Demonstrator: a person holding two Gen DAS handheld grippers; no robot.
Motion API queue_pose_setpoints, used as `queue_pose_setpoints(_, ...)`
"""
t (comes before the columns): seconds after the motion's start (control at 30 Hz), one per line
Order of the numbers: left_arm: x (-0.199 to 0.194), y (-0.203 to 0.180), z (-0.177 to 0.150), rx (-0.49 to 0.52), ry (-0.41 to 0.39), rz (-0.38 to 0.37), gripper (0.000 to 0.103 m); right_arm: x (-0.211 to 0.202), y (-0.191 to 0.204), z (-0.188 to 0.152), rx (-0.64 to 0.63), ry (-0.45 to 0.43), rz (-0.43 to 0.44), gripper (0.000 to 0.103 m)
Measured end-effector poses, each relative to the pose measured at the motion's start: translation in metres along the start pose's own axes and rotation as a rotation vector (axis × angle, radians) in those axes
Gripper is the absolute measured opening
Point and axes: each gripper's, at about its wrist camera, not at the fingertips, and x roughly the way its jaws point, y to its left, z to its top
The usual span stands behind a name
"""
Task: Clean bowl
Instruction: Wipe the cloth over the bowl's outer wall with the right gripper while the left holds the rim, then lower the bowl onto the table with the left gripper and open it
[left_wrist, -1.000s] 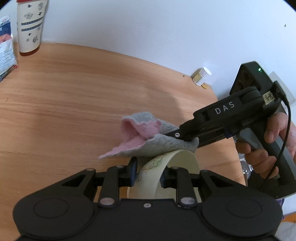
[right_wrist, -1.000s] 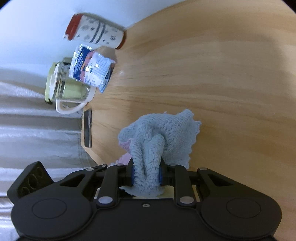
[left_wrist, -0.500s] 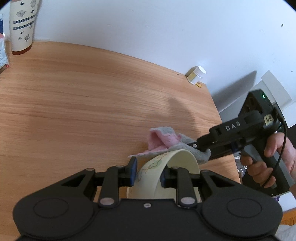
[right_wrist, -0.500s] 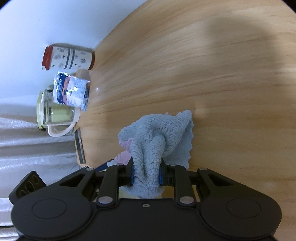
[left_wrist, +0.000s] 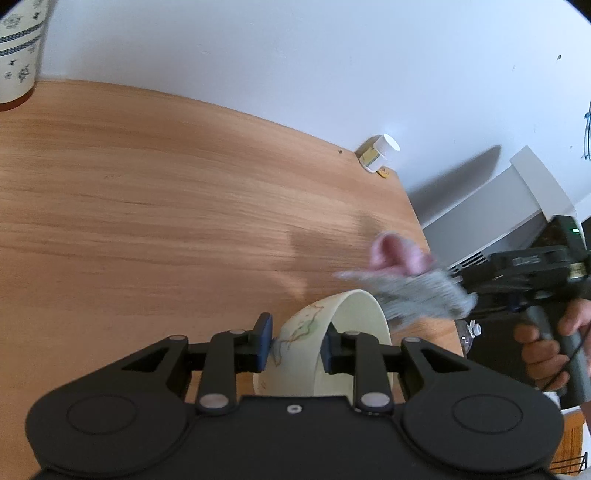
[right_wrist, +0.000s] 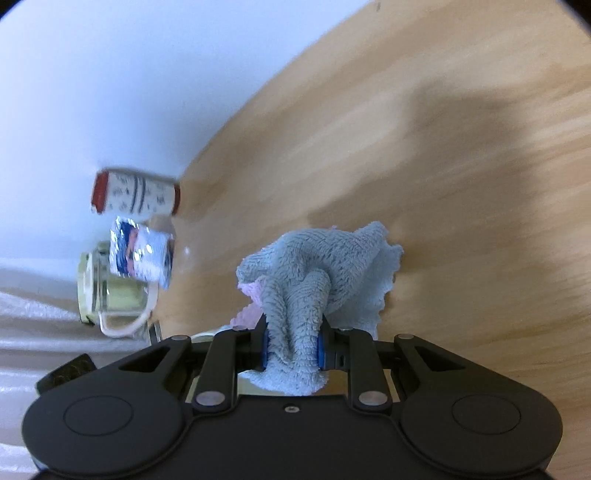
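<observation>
Bowl (left_wrist: 343, 332) wall clamped between left jaws, cloth (right_wrist: 314, 291) pinched in right jaws beside rim.

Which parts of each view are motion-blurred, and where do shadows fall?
Left wrist view: cloth and right gripper smeared, bowl sharp, shadows on table and wall. Right wrist view: cloth crisp, tumbler and packet blurred, broad shadow across wood.

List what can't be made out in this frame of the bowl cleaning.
- Bowl interior: left wrist view, hidden by its own wall and the left gripper.
- Cloth: left view, motion-blurred; contact with the rim unclear.
- Bowl: right view, hidden behind the right gripper.
</observation>
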Motion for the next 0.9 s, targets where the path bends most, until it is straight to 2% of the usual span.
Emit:
queue_pose_setpoints(0.1, 0.007, 0.003, 0.003, 0.012, 0.023, 0.004, 0.025, -0.015, -0.004, -0.001, 0.021, -0.061, 0.012, 0.026)
queue_pose_setpoints(0.3, 0.008, 0.009, 0.008, 0.001, 0.032, -0.012, 0.024, -0.024, -0.011, -0.008, 0.054, -0.107, 0.024, 0.026)
queue_pose_setpoints(0.5, 0.008, 0.015, 0.014, -0.019, 0.046, -0.005, 0.021, -0.025, -0.012, -0.018, 0.037, -0.157, -0.035, 0.026)
queue_pose_setpoints(0.6, 0.008, 0.013, 0.016, -0.014, 0.052, 0.011, 0.020, -0.023, -0.011, -0.021, 0.019, -0.186, -0.076, 0.026)
queue_pose_setpoints(0.77, 0.011, 0.010, 0.019, 0.013, 0.055, 0.055, 0.020, -0.019, -0.007, -0.026, -0.076, -0.232, -0.212, 0.026)
queue_pose_setpoints(0.9, 0.013, 0.010, 0.020, 0.011, 0.062, 0.084, 0.020, -0.015, 0.009, -0.036, -0.262, -0.286, -0.349, 0.026)
